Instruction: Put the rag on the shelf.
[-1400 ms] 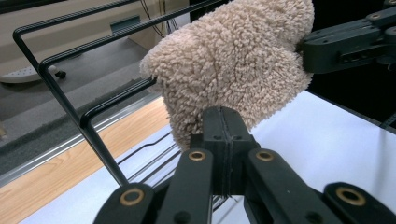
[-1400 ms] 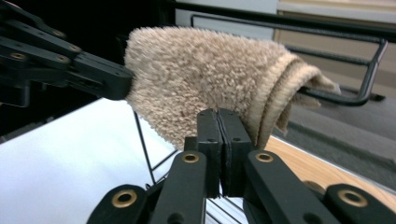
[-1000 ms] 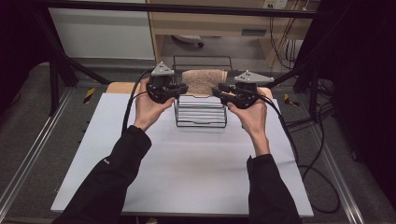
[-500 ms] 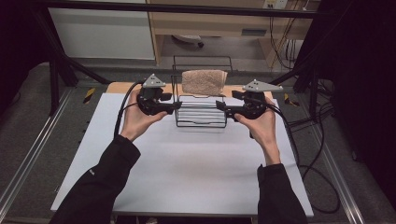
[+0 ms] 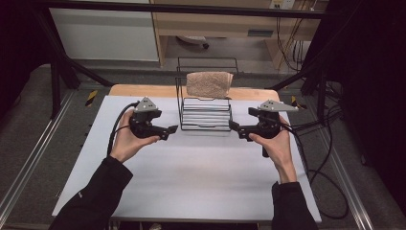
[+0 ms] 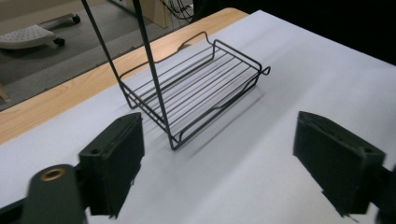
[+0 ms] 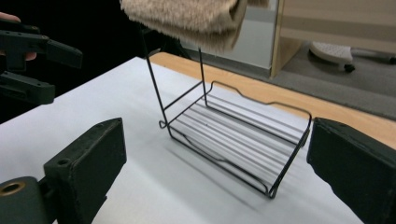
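A black wire rack [image 5: 205, 115] stands at the back middle of the white mat [image 5: 191, 167]. A beige towel [image 5: 209, 84] hangs folded over its top bar. My left gripper [image 5: 173, 129] is low at the rack's left side and points at it, apart from the wire. My right gripper [image 5: 233, 127] mirrors it at the rack's right side. The jaws of both have just been opening and stand open with nothing between them. The left gripper view frames the rack's tray [image 6: 196, 88] between its jaws. The right gripper view shows the rack [image 7: 238, 140], the towel [image 7: 187, 18] and the left gripper [image 7: 42, 51].
The mat lies on a wooden table whose far edge [image 5: 143, 90] shows behind the rack. Cables [image 5: 316, 143] trail off the table's right side. Metal frame rails [image 5: 28, 163] run along both sides. A chair base [image 5: 191, 40] sits on the floor beyond.
Both hands have moved apart and down from the towel on the rack's top bar to the rack's sides. Both pairs of jaws opened and the towel stays on the bar.
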The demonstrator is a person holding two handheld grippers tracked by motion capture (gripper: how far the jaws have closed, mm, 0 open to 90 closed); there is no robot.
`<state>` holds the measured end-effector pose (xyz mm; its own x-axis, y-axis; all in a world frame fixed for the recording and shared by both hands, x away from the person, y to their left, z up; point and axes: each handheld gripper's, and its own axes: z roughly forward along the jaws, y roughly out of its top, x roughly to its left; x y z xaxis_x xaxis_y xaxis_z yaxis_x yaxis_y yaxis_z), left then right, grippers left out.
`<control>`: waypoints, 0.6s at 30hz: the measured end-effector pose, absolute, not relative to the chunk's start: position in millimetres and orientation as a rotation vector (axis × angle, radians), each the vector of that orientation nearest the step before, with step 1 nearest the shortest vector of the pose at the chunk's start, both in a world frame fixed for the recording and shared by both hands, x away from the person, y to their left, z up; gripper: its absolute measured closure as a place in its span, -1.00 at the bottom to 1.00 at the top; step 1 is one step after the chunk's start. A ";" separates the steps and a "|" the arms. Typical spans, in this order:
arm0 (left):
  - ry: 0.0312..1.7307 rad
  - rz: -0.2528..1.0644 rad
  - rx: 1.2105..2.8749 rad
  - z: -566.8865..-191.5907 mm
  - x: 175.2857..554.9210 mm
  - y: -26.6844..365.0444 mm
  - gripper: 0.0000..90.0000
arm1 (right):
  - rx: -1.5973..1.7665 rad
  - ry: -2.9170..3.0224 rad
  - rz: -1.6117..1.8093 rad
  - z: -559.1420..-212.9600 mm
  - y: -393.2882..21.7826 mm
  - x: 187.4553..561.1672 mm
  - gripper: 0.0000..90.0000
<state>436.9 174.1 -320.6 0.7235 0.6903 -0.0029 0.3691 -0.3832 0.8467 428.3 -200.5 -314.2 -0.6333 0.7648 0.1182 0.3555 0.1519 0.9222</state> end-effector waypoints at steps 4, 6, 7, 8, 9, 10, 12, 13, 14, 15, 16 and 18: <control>0.812 0.439 2.009 -331.0 429.7 183.4 -0.82 | 1.090 2.071 1.485 -324.6 -204.6 423.3 -0.91; 0.817 0.440 2.008 -336.2 426.3 188.2 -0.86 | 1.097 2.079 1.482 -329.7 -206.1 420.9 -0.91; 0.819 0.438 2.006 -339.3 424.6 190.7 -0.87 | 1.099 2.082 1.480 -332.3 -206.6 419.7 -0.92; 0.821 0.435 2.008 -342.4 422.8 193.3 -0.88 | 1.106 2.088 1.478 -335.0 -206.9 418.1 -0.92; 0.825 0.434 2.011 -345.7 421.1 195.6 -0.88 | 1.107 2.091 1.479 -337.7 -207.4 416.6 -0.92; 0.827 0.434 2.017 -348.9 419.2 197.9 -0.89 | 1.106 2.096 1.477 -340.6 -207.8 415.1 -0.92; 0.829 0.429 2.026 -356.2 414.9 203.1 -0.89 | 1.108 2.108 1.472 -346.6 -208.4 411.9 -0.92; 0.831 0.424 2.025 -358.7 413.3 204.9 -0.89 | 1.111 2.114 1.468 -350.7 -208.7 409.8 -0.92; 0.835 0.420 2.024 -362.0 411.3 207.2 -0.89 | 1.111 2.116 1.466 -353.4 -208.9 408.5 -0.92; 0.841 0.416 2.025 -365.5 409.3 209.4 -0.89 | 1.111 2.124 1.461 -357.2 -209.5 406.8 -0.91; 0.842 0.412 2.029 -369.0 407.4 211.9 -0.89 | 1.112 2.134 1.455 -361.4 -209.9 405.1 -0.91; 0.846 0.404 2.037 -376.3 404.0 216.7 -0.89 | 1.121 2.155 1.444 -369.8 -211.1 401.9 -0.91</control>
